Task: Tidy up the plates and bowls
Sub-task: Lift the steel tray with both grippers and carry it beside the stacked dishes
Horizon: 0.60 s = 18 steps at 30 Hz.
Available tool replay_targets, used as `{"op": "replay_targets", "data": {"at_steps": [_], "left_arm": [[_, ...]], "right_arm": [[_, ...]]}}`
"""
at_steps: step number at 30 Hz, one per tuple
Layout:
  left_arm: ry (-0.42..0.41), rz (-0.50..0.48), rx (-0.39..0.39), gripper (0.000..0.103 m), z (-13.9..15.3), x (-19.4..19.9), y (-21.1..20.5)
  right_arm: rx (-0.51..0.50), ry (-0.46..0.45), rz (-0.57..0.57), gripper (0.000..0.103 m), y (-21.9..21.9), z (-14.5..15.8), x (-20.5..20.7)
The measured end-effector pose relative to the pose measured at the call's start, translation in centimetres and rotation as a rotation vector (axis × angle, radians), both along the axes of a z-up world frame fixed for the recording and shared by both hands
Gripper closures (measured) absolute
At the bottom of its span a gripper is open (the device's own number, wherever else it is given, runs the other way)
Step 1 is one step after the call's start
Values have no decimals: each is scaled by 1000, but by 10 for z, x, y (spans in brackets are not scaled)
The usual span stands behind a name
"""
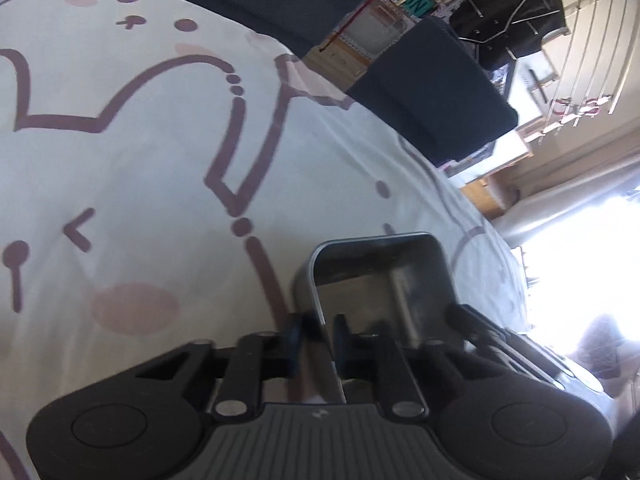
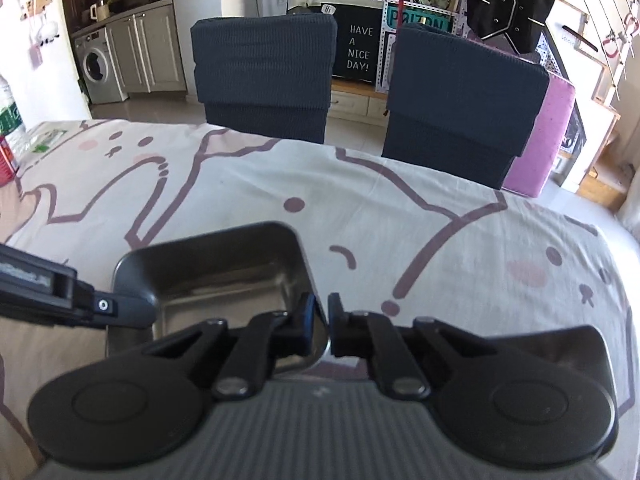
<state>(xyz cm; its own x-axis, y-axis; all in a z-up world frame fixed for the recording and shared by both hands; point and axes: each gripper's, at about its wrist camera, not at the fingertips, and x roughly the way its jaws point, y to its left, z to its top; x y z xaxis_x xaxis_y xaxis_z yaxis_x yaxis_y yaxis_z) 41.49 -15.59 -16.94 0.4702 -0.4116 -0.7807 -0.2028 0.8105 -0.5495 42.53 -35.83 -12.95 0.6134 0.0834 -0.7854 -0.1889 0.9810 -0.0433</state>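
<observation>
You've got both grippers clamped on the shallow rectangular stainless-steel tray [image 2: 216,280], one per side: left gripper [image 1: 320,334] pinching the rim of the left wall, right gripper [image 2: 322,322] pinching the rim at the near right corner. Probably because it's wide and slippery, so two grips keep it level and stop it twisting. The tray sits low over, maybe touching, the worktop's white cloth with purple cartoon outlines [image 2: 400,184], near your edge; can't tell if it's lifted. Opening faces up, nothing inside. Long axis looks to run away from you toward the two dark blue fabric-covered chairs [image 2: 264,76], w/ some fisheye doubt.
</observation>
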Motion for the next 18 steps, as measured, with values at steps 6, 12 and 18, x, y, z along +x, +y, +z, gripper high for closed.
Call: {"op": "replay_targets", "data": {"at_steps": [6, 12, 18], "left_arm": [[-58, -16, 68, 92, 22, -4, 8], [-180, -103, 115, 92, 75, -33, 19], [-176, -183, 135, 92, 101, -94, 32]], "right_arm": [[52, -88, -6, 99, 7, 21, -18], [61, -179, -4, 100, 22, 64, -62], [57, -202, 14, 100, 49, 105, -129]]}}
